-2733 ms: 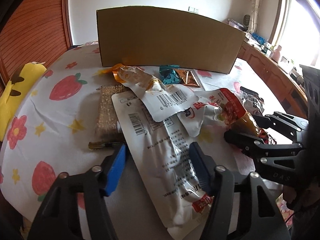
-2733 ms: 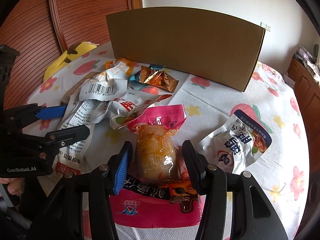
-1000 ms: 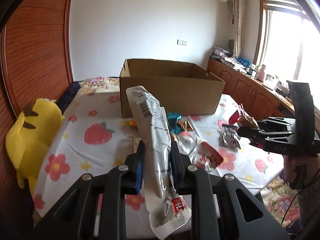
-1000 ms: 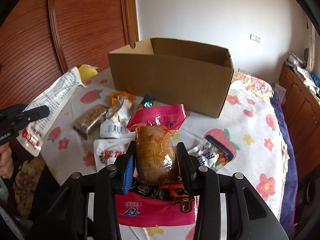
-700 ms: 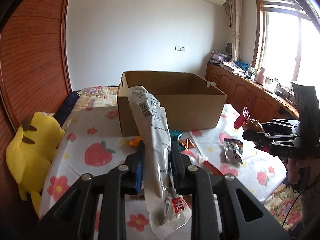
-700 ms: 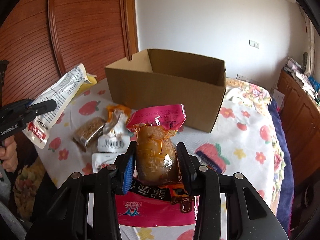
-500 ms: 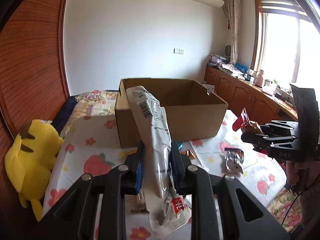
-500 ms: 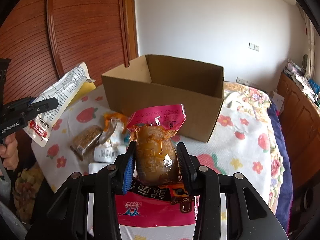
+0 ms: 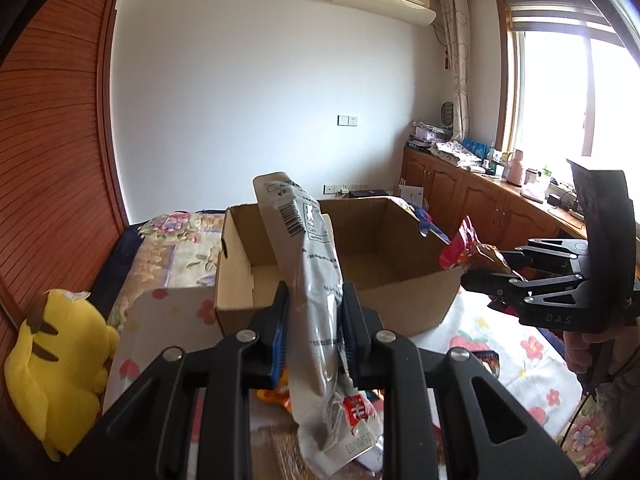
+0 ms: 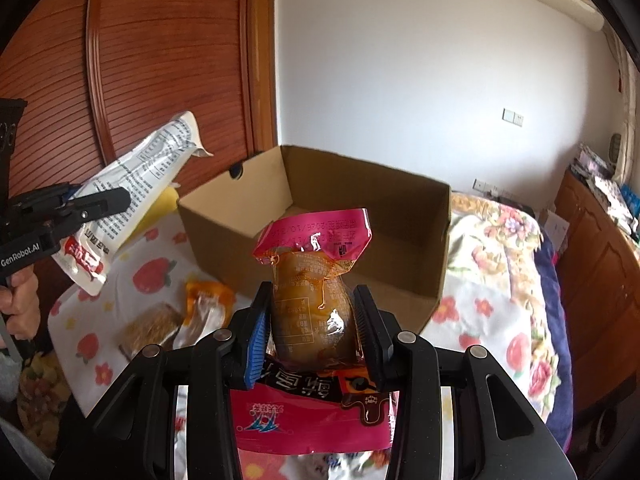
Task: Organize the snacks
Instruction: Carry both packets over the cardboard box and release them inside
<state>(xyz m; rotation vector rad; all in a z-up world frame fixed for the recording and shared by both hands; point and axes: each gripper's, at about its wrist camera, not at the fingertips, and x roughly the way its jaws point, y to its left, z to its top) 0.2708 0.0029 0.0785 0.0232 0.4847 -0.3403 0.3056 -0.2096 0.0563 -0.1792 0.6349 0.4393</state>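
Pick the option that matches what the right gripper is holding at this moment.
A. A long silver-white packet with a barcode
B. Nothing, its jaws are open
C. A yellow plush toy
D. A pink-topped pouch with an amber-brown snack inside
D: the right gripper is clamped on the pink-topped pouch, raised in front of the cardboard box; the silver-white packet is in the left gripper.

Daylight came thru the window (image 9: pixel 560 92) at far right, blown out w/ glare. Room was bright, shadows soft. Fisheye bent the edges hard, corners black. Near table cloth (image 10: pixel 472 320) was slightly blurred.
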